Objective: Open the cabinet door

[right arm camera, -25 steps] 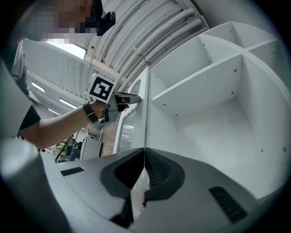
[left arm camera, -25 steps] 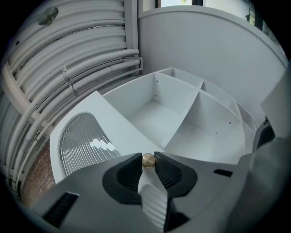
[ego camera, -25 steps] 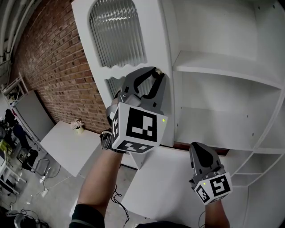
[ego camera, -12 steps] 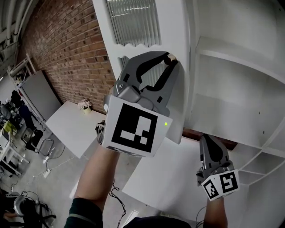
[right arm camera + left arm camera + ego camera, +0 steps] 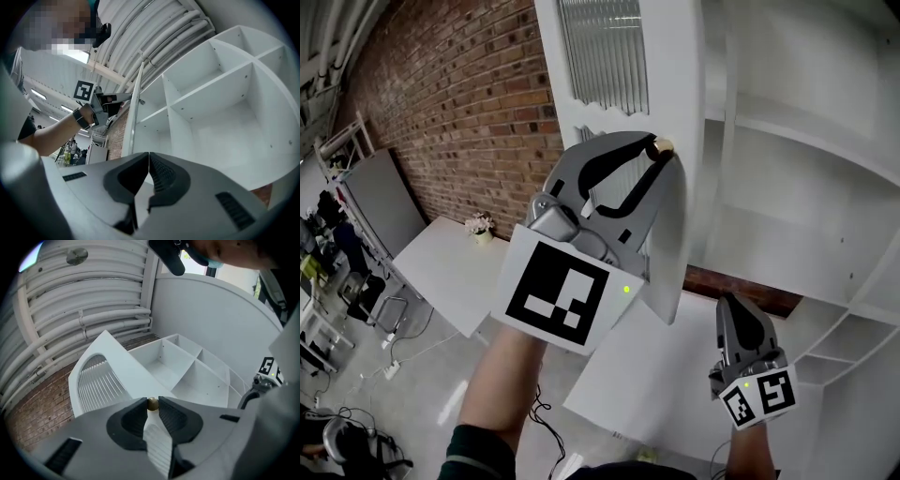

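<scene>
The white cabinet door, with a ribbed glass panel, stands swung out from the cabinet. Its small brass knob sits between the tips of my left gripper. Those jaws are closing, and their pads press on the knob from both sides. The door runs away to the left in the left gripper view. My right gripper hangs lower right, in front of the open shelves. It is shut with nothing in it, its tips together.
Open white shelves fill the cabinet on the right. A brick wall runs behind the door on the left. A white table with a small flower pot stands below left. Cables lie on the floor.
The door has swung further out from the cabinet, with my left gripper still on its knob and moving with it. More of the shelves shows. The right gripper shifted slightly.
</scene>
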The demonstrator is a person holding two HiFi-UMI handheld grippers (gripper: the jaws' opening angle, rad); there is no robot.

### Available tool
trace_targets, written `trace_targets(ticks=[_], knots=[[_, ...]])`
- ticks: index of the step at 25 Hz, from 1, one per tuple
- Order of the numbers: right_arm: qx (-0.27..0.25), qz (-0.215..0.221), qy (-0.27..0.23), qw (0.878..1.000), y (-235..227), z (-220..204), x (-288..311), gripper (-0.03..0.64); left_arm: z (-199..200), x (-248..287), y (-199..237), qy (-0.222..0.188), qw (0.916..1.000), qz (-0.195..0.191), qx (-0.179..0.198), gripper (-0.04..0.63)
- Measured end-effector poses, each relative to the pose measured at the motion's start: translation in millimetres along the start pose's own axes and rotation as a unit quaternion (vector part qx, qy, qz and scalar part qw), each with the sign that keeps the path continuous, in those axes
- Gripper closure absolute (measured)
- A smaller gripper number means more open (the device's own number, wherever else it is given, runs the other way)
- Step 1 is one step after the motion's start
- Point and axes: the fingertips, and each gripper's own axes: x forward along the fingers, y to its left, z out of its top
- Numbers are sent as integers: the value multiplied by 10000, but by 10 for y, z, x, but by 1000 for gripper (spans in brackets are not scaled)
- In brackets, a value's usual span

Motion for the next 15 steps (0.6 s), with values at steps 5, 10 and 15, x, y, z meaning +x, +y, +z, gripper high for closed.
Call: trace_targets(ticks=[5, 10, 15], knots=[[-65, -233, -23, 9997, 187, 119, -117, 614, 62, -225, 70, -215, 9991, -253, -259, 517], [-115, -400, 57, 9991, 433, 111, -262, 614, 107, -518, 143, -449, 9968, -461, -474, 515], [-178, -522, 114, 9984, 663, 153, -300, 614, 80, -801, 301, -596, 9923, -720, -809, 514]])
